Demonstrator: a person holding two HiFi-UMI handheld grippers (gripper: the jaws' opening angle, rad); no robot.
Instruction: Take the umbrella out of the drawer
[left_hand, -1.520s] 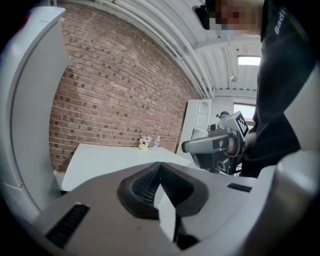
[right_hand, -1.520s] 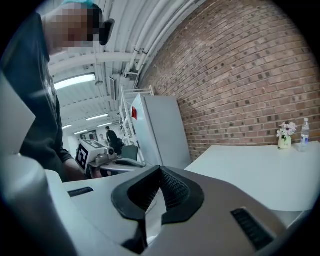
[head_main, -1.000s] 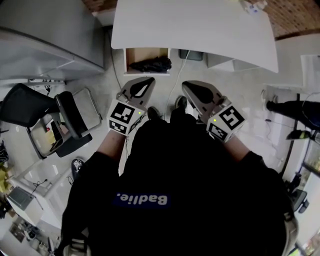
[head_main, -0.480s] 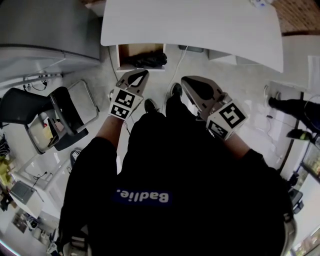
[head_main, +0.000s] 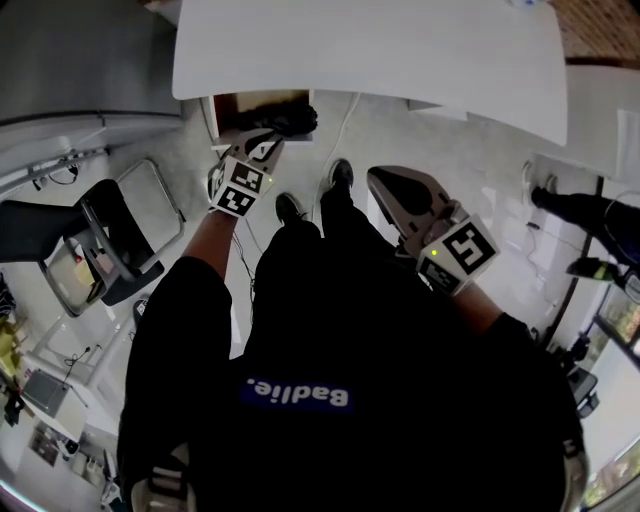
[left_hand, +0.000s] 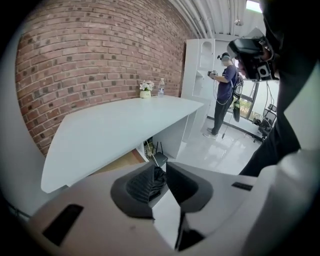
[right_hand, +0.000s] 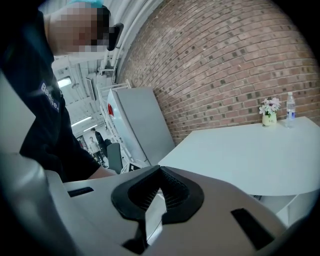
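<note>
Under the white table (head_main: 400, 50) a wooden drawer (head_main: 240, 103) stands open, and a black folded umbrella (head_main: 292, 121) lies in it. My left gripper (head_main: 272, 140) points down at the drawer's front edge, just short of the umbrella. Its jaws are opening. In the left gripper view the umbrella (left_hand: 159, 179) shows through the narrow gap at the left gripper (left_hand: 161, 165) tips, and nothing is pressed between them. My right gripper (head_main: 382, 182) hangs over the floor to the right, away from the drawer. The right gripper (right_hand: 160, 171) is shut and holds nothing.
A black chair (head_main: 110, 235) stands at the left, a grey cabinet (head_main: 80, 60) at the back left. A cable (head_main: 345, 118) runs down beside the drawer. My shoes (head_main: 288, 207) stand in front of the table. Another person (left_hand: 226, 92) stands across the room.
My left gripper has gone forward and down to the drawer's front edge. The right gripper has drifted a little to the right and lower. The table has come closer.
</note>
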